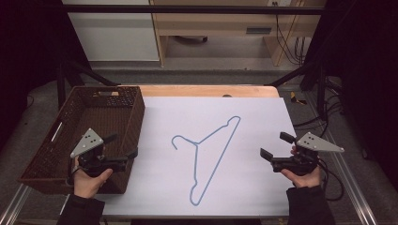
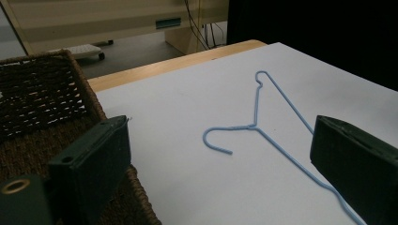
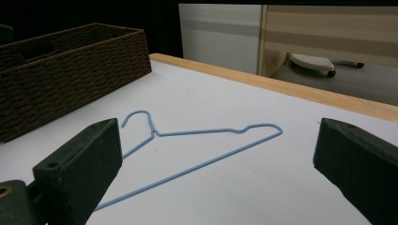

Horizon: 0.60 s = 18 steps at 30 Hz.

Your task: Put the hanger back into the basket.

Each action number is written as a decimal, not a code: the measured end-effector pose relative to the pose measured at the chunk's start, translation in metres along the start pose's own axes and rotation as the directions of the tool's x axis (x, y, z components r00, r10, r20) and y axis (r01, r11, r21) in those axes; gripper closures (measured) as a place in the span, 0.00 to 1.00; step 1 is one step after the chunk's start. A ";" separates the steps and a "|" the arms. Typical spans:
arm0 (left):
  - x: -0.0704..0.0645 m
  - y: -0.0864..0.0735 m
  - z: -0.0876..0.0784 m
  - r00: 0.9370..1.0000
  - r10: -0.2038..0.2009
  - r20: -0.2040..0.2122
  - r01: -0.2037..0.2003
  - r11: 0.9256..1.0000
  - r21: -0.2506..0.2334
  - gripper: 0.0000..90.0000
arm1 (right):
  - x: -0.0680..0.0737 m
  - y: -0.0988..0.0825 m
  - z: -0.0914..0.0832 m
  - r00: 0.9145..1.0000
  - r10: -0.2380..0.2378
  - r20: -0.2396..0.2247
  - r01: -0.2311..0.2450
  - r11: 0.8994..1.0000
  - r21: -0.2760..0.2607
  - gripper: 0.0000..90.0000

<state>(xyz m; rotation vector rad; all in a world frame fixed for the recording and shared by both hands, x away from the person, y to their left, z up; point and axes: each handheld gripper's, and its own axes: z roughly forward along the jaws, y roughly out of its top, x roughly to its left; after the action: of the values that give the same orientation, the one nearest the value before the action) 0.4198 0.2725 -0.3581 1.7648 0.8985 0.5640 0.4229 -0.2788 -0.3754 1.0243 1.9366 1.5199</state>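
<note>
A light-blue wire hanger (image 1: 196,143) lies flat in the middle of a white sheet (image 1: 253,183), its hook toward the left. The left gripper (image 1: 126,144) is held in a hand over the right wall of a brown woven basket (image 1: 136,115), jaws wide apart and pointing toward the hanger. At the sheet's right edge the right gripper (image 1: 272,144) is also open and aimed at the hanger. In the left gripper view the hanger (image 2: 253,126) lies beyond the open left gripper (image 2: 220,136). In the right gripper view the hanger (image 3: 155,133) lies ahead of the open right gripper (image 3: 219,136). Nothing is between either pair of jaws.
The basket (image 3: 70,65) stands along the table's left side with nothing visible inside. A wooden table edge (image 1: 206,90) runs along the far side of the sheet. Cabinets and cables stand on the floor behind. A metal frame rail borders the table at right.
</note>
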 end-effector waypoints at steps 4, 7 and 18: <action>-0.004 0.001 0.002 1.000 0.004 0.005 -0.004 1.000 0.004 0.06 | -0.001 0.000 -0.001 1.000 0.001 0.003 -0.001 1.000 0.004 0.02; -0.008 0.001 0.003 1.000 0.009 0.009 -0.009 1.000 0.005 0.06 | 0.000 -0.001 0.000 1.000 0.005 0.004 -0.005 1.000 0.013 0.02; -0.036 0.003 0.017 0.999 0.025 0.039 -0.026 0.999 0.026 0.08 | 0.002 -0.002 0.005 1.000 0.001 0.006 -0.001 0.999 0.035 0.02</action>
<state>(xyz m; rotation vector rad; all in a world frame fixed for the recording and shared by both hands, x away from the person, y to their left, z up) 0.4118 0.2336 -0.3600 1.8076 0.8614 0.5353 0.4248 -0.2748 -0.3780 1.0438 1.9654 1.4862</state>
